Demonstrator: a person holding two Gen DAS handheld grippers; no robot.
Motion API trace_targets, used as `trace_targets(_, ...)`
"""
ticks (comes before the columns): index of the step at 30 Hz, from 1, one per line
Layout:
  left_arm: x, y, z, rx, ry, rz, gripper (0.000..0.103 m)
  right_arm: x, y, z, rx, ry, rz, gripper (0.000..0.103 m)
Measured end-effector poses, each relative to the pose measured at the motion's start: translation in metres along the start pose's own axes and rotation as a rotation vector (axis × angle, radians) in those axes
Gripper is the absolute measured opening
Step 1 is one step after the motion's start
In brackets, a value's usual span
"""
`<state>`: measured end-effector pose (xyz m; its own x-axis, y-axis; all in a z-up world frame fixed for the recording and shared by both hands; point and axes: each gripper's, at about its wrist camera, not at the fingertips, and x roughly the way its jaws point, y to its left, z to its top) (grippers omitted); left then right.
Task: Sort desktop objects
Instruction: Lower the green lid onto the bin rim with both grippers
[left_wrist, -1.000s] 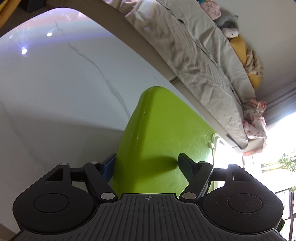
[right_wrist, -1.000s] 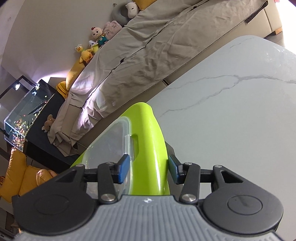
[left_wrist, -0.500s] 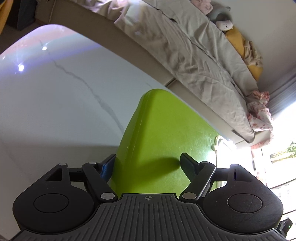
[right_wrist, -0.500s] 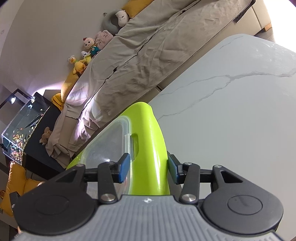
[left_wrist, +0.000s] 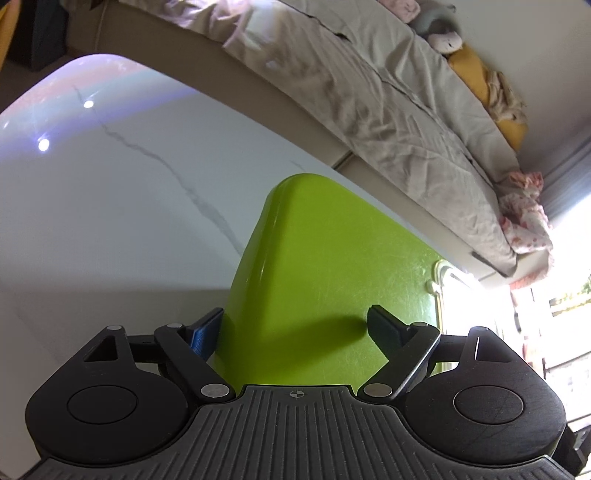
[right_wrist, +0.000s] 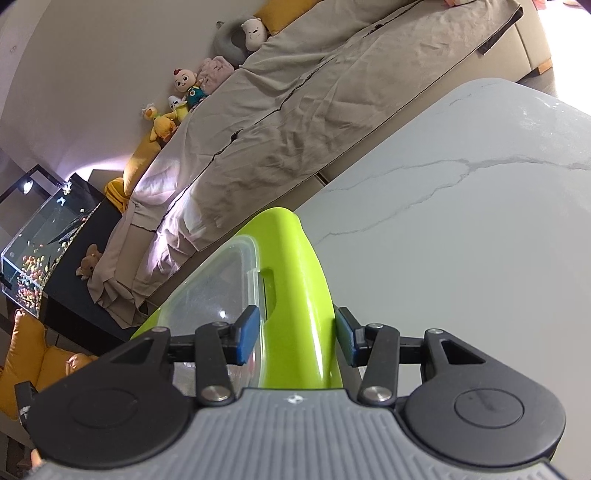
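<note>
Both grippers clamp the green lidded box (right_wrist: 291, 295): the right gripper (right_wrist: 293, 338) pinches its rim, the left gripper (left_wrist: 291, 332) its opposite end, above the marble table (right_wrist: 461, 240).

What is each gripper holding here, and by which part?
Both grip the same lime-green box: the left gripper across one end, the right gripper on the green rim beside its clear lid.
</note>
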<state>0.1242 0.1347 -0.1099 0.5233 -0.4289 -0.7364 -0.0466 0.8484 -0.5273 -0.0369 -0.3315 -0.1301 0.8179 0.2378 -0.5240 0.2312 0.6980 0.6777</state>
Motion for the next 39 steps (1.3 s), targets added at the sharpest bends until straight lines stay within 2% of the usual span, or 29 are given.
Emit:
trace_targets(3,0.005,-0.002,-0.003,0.005,0.005,-0.007,0.090,-0.004,-0.005,0.001,0.016,-0.002,0.000,0.048)
trace_targets(8,-0.004,0.013,0.001,-0.038,-0.040,0.014,0.088,-0.002,0.003,-0.004,-0.018,0.022,0.005,0.048)
trace_targets(11,-0.003,0.019,0.007,-0.032,-0.008,0.023,0.091,0.007,0.011,-0.009,-0.030,0.031,0.004,0.049)
trace_targets(14,-0.003,0.016,0.007,-0.017,-0.015,0.023,0.092,0.011,0.013,-0.010,-0.029,0.011,0.007,0.051)
trace_targets(19,-0.003,0.019,0.011,-0.028,-0.027,0.004,0.088,0.006,0.007,-0.010,-0.017,0.006,0.003,0.052)
trace_targets(24,-0.031,0.030,0.011,-0.033,-0.078,-0.036,0.090,0.003,0.008,-0.007,-0.023,0.003,-0.019,0.050)
trace_targets(28,-0.052,0.042,0.001,-0.017,-0.091,0.007,0.093,0.007,0.004,-0.008,0.000,0.001,-0.003,0.049)
trace_targets(31,-0.050,0.047,-0.006,-0.032,-0.044,-0.008,0.093,0.008,0.003,-0.008,0.002,0.004,0.011,0.049)
trace_targets(33,-0.041,0.047,-0.009,-0.037,-0.034,-0.001,0.090,0.009,0.002,-0.008,0.009,0.005,0.018,0.049)
trace_targets(36,-0.030,0.043,-0.009,-0.052,-0.029,-0.008,0.073,0.008,0.001,-0.008,0.018,0.007,0.033,0.046)
trace_targets(37,-0.027,0.040,-0.006,-0.060,-0.033,-0.019,0.070,0.008,0.000,-0.008,0.021,0.009,0.039,0.041)
trace_targets(39,-0.023,0.027,0.004,-0.025,-0.046,0.011,0.069,0.007,0.005,-0.008,0.002,0.005,0.017,0.041)
